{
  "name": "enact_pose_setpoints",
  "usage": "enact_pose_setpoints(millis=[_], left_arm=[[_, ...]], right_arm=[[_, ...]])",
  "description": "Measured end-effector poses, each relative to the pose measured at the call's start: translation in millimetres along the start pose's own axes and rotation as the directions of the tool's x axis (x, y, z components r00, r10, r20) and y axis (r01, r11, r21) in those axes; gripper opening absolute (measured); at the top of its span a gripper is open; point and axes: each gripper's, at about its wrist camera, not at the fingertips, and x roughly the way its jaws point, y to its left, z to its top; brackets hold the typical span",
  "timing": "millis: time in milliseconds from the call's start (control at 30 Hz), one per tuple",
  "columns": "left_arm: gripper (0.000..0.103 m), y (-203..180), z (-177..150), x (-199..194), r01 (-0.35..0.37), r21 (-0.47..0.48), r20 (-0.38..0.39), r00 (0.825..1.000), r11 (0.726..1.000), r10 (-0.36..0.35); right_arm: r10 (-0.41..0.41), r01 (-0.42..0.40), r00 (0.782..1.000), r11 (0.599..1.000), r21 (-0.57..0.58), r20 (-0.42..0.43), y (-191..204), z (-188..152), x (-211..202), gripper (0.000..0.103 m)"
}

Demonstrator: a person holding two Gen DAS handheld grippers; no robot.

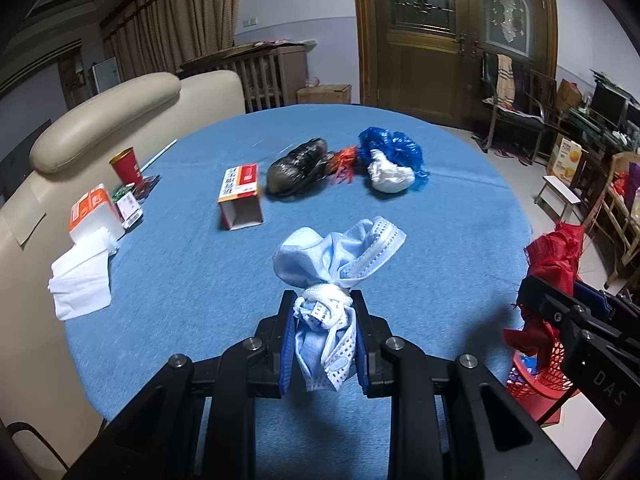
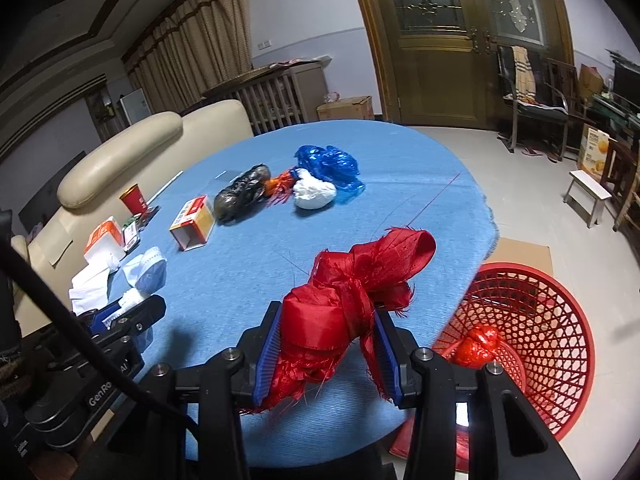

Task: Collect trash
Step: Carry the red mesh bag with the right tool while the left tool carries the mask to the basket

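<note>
Left gripper (image 1: 323,322) clenched on knotted face masks (image 1: 340,256), bundle bulging just ahead of its tips: light, soft, grip at the knot holds. Right gripper (image 2: 326,338) clamps frayed red ribbon wad (image 2: 352,284): light, slippery, squashy. Red basket (image 2: 560,320) below-right of it.

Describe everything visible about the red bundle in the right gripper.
The red bundle is a wad of shiny woven ribbon-like fabric, knotted around its middle, with frayed threads at the edges and a rolled loop sticking up to the right. The right gripper is shut on it, blue pads pressing both sides. It is held above the blue tablecloth, near the table's edge, with the red basket on the floor beyond.
</note>
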Motion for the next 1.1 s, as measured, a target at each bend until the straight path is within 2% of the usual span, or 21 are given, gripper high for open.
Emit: enact_pose_setpoints(millis=[367,667,900,1100], left_arm=[[0.026,-24.1,14.2,-3.3,0.064,0.036,0.017,0.998,0.997,-0.064],[0.026,-50.9,22.6,-1.2,0.122,0.083,0.015,0.992,0.989,-0.124],[0.026,-89.0,30.7,2.9,0.187,0.144,-0.001,0.982,0.972,-0.189],[0.026,-129.7,34.0,5.7,0.252,0.208,-0.022,0.967,0.945,-0.253]], right_arm=[[-0.047,0.046,0.999,0.998,0.051,0.023,-29.8,1.7,-15.2,0.047],[-0.123,0.121,0.992,0.984,0.134,0.008,-80.7,-7.2,-24.7,0.047],[-0.178,0.175,0.984,0.966,0.193,-0.002,-120.3,-7.8,-29.6,0.047],[-0.212,0.214,0.977,0.949,0.23,-0.032,-150.5,-14.8,-27.3,0.047]])
